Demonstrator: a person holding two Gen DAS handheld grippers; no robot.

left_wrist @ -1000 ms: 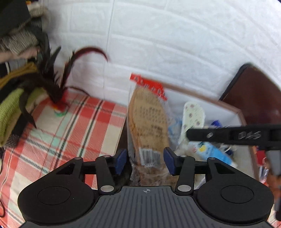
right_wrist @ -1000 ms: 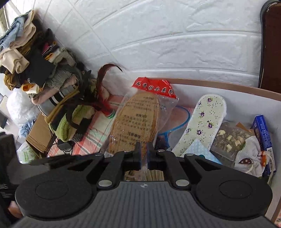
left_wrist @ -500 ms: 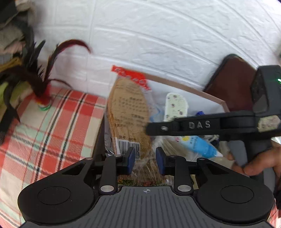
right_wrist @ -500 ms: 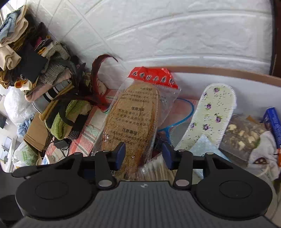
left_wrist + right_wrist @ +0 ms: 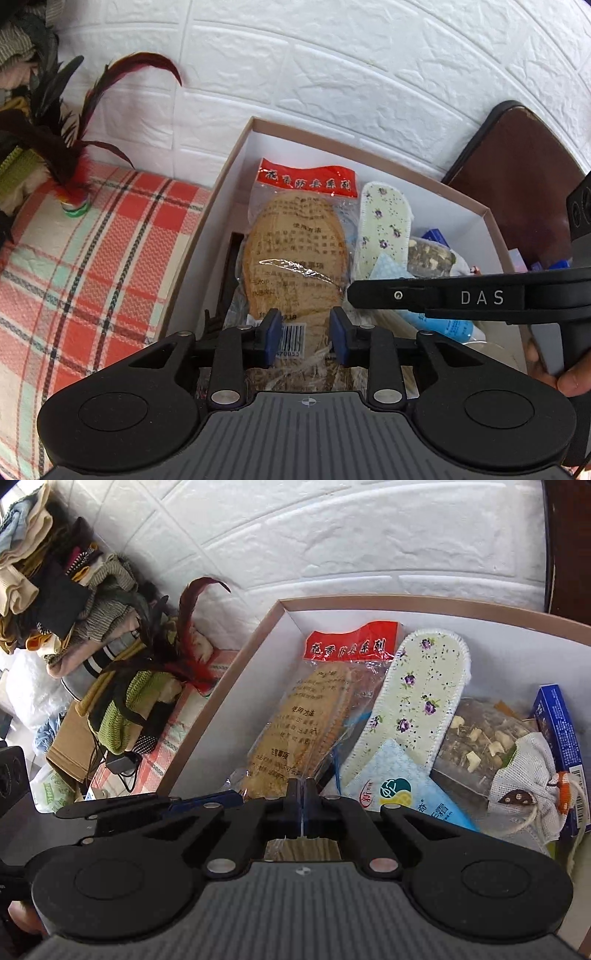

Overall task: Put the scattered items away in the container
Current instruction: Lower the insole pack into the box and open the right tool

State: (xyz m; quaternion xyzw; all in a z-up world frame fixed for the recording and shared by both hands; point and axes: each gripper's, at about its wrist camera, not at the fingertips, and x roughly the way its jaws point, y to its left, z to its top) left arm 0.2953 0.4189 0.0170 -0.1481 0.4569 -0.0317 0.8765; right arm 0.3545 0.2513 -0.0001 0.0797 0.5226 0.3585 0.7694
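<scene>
White brick-pattern wall backs a plaid cloth (image 5: 92, 258) and an open cardboard box (image 5: 484, 218). Packaged insole (image 5: 295, 254) lies inside the box beside a floral insole (image 5: 384, 225). Left gripper (image 5: 306, 331) fingers stand spread around the package's near end. Right gripper (image 5: 302, 805) fingers are pressed together on the package's clear edge.

White brick wall (image 5: 332, 74), piled clothes (image 5: 55, 590), brown chair (image 5: 524, 177).

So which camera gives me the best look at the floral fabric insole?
Right wrist: the floral fabric insole lies nearly whole and large there. Left wrist shows the same insole smaller, its near end covered by a pale blue packet.
</scene>
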